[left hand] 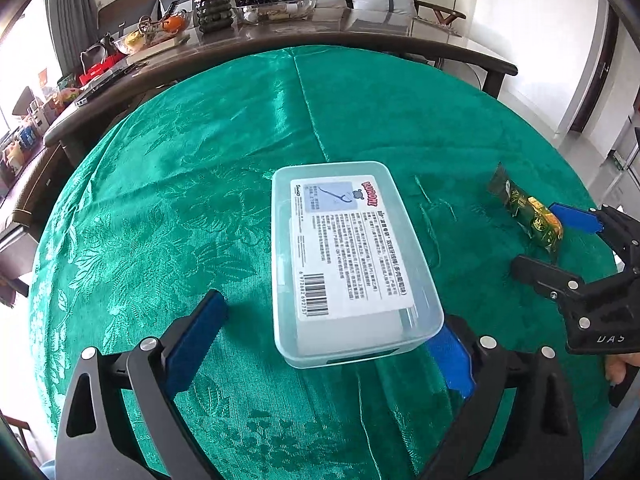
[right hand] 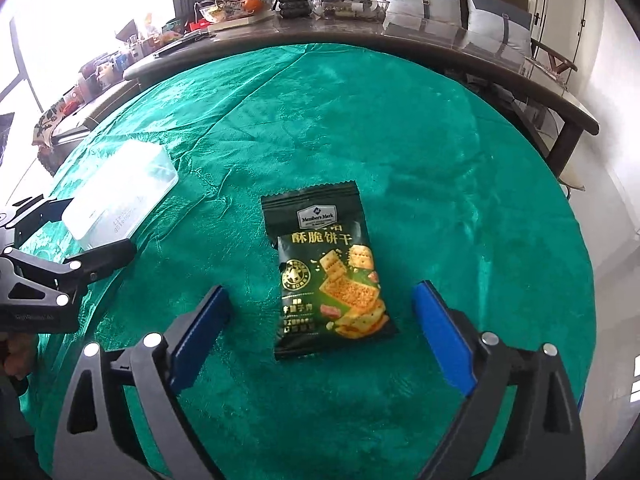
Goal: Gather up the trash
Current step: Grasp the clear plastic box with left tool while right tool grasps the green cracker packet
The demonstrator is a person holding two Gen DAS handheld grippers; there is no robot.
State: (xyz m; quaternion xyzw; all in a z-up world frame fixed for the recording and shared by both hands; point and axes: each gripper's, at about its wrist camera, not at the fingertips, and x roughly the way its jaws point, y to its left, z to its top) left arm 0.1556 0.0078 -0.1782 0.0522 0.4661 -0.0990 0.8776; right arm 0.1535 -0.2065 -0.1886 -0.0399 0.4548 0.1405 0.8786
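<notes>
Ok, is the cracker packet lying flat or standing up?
Lying flat: the cracker packet rests printed face up on the green tablecloth, between the open right gripper's fingers, untouched.

Lighting: bright daylight from windows at left, blown out to white in both views. Sheen and glare on the green tablecloth; soft shadows under the plastic box and snack packet. Quality: strong fisheye bending, dark corners, edges slightly blurred.
</notes>
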